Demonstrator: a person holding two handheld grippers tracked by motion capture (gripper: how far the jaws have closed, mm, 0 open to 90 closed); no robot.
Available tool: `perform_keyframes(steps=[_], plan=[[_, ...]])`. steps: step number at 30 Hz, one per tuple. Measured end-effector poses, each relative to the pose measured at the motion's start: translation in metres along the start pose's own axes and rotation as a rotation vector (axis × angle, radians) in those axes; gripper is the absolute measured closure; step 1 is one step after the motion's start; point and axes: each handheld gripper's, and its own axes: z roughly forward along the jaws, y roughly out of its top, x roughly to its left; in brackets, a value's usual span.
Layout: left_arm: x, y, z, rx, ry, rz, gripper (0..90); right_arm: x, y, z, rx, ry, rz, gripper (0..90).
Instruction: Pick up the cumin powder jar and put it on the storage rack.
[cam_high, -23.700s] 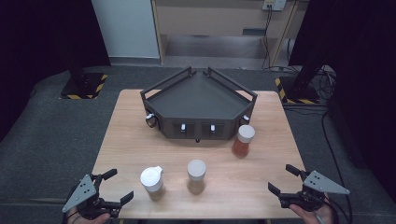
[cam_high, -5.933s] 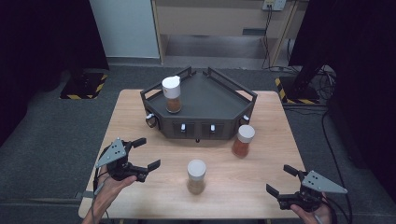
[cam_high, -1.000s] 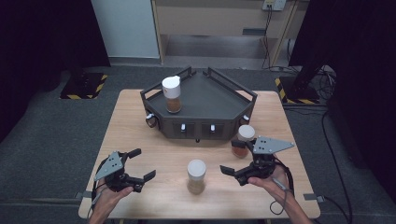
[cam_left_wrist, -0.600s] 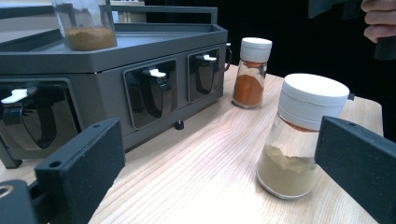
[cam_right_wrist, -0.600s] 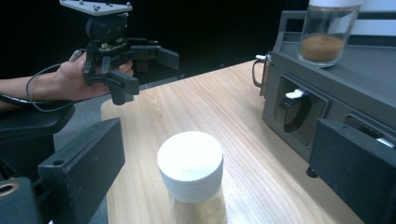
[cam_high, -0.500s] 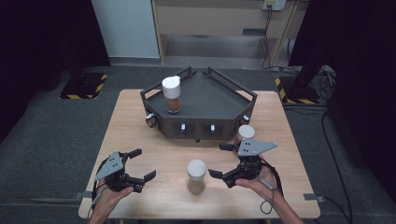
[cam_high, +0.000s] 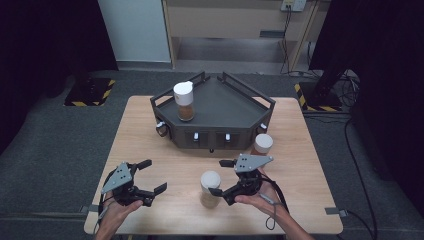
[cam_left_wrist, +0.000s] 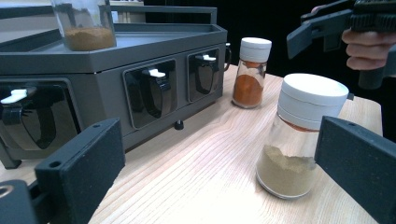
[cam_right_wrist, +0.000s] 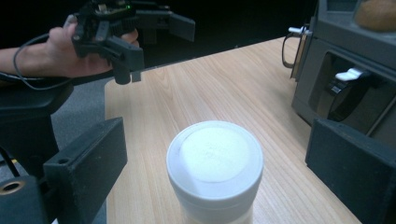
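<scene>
Jar (cam_high: 210, 189) with a white cap and pale powder stands upright near the front edge of the table (cam_high: 300, 150), about midway along it. The right gripper (cam_high: 222, 177) is just beside it, jaws wide apart, one jaw by the jar's lower side and the other beyond the cap toward the rack; I cannot tell whether either touches the glass. In the right gripper view the cap (cam_right_wrist: 215, 158) sits low between the two black jaws, with a gap on each side.

The left gripper (cam_high: 152, 176) hangs near the front left corner, well apart from the jar, jaws also spread and holding nothing. In the left gripper view the jar (cam_left_wrist: 299, 140) stands upright just inside the far jaw.

A dark rack (cam_high: 220, 117) takes up the back half of the table. On its top, near the left edge, stands a second jar (cam_high: 184, 101) with brown powder. A third jar (cam_high: 261, 144), with orange powder, stands on the table touching or just beside the rack's front right corner
</scene>
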Motion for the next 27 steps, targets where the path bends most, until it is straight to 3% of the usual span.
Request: perform_keyframes(steps=[9,27], plan=[[0.000,0.000,0.000,0.000,-0.001,0.000,0.3,-0.001,-0.006,0.019,0.038,0.002,0.000,9.7],[0.000,0.000,0.000,0.001,-0.002,0.001,0.3,-0.001,-0.018,0.031,0.056,-0.007,-0.020,24.5]])
